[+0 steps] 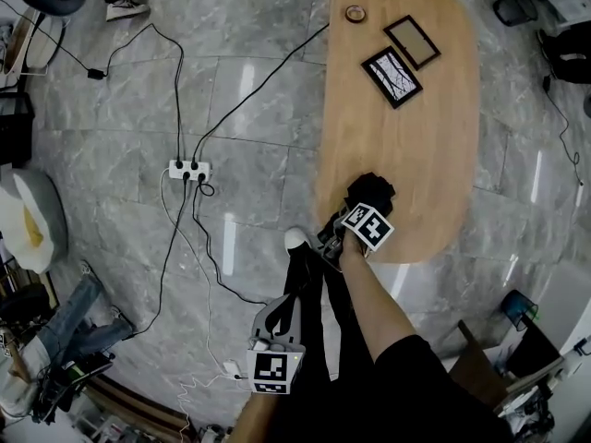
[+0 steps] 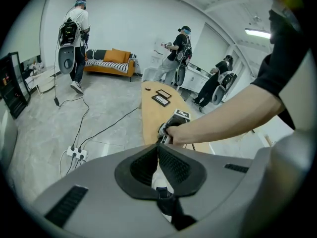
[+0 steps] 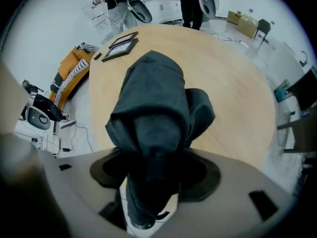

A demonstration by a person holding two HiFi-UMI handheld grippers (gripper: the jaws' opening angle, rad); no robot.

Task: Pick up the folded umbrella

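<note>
Two tongs noted. Left tongs (image 2: 158,148) hang low by the person's legs, clenched on nothing, their ribbed pads meeting at the tips; they play no part in the work. Right tongs (image 3: 151,180) are clamped on the umbrella (image 3: 154,108), which sits at the near end of the counter (image 3: 237,98), close to its rounded edge. The grip falls on the lower part of the bundle, with most of its bulk standing beyond the pads. Whether it is clear of the wood cannot be told.

Judgement: the step in hand is the lift. Done well, it wants a firm, even squeeze and a straight rise. The cloth is slack and may slide over the shaft inside, so a hold on fabric alone could let the core slip.

Materials: the umbrella is dark, matte, soft cloth gathered in loose rumpled folds, roughly cylindrical. The counter is pale, smooth wood, long with rounded ends. Farther along it lie two dark, flat, rectangular frames (image 1: 392,77), well apart from the umbrella. The floor (image 1: 249,109) is glossy grey veined tile, with black cables running to a white power strip (image 1: 189,170).
</note>
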